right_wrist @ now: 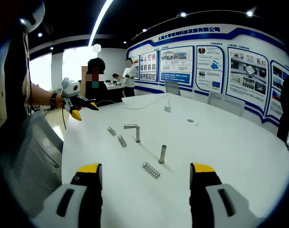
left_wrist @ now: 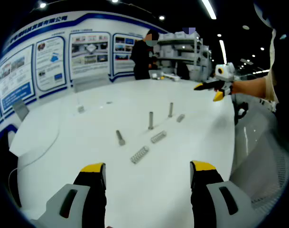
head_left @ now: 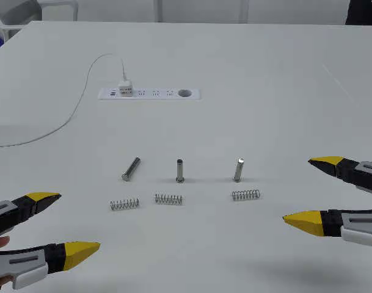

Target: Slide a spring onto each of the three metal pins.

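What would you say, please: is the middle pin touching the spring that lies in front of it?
Apart. The head view shows a strip of bare table between the base of the middle pin and the spring.

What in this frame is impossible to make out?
1. Left tongs and right tongs: handles cut off by head view's edges.
2. Springs: coil ends too small, every view.
3. Cable: far end leaves head view's left edge.
4. Power strip: sockets too small, head view.
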### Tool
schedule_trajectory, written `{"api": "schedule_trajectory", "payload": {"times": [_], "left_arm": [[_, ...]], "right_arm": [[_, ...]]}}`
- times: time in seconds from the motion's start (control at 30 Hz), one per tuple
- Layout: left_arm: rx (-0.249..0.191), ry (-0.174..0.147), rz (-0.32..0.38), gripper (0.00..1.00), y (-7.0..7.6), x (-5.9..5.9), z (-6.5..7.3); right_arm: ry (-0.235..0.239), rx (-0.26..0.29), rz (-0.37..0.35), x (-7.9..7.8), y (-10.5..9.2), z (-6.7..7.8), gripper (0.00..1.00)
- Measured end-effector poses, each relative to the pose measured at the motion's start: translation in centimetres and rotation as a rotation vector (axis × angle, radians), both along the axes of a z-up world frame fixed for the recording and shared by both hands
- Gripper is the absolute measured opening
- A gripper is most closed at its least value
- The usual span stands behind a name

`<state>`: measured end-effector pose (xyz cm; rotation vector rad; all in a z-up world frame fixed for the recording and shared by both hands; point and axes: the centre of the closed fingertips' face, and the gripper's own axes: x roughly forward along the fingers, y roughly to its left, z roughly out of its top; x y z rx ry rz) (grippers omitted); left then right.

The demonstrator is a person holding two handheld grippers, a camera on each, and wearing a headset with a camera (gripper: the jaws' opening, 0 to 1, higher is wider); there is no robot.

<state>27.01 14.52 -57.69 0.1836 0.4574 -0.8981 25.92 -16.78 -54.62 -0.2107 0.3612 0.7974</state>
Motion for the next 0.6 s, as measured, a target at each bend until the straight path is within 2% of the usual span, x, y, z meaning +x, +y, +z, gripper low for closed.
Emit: {"api": "schedule_trajectory", "payload": {"times": [0.6], "left_arm": [[0.004,0.007,0.01,0.72,0.4,0.46,0.03]], "right_arm": [[0.003,0.009,-0.001,0.06,0.15,0.0,0.76]]}}
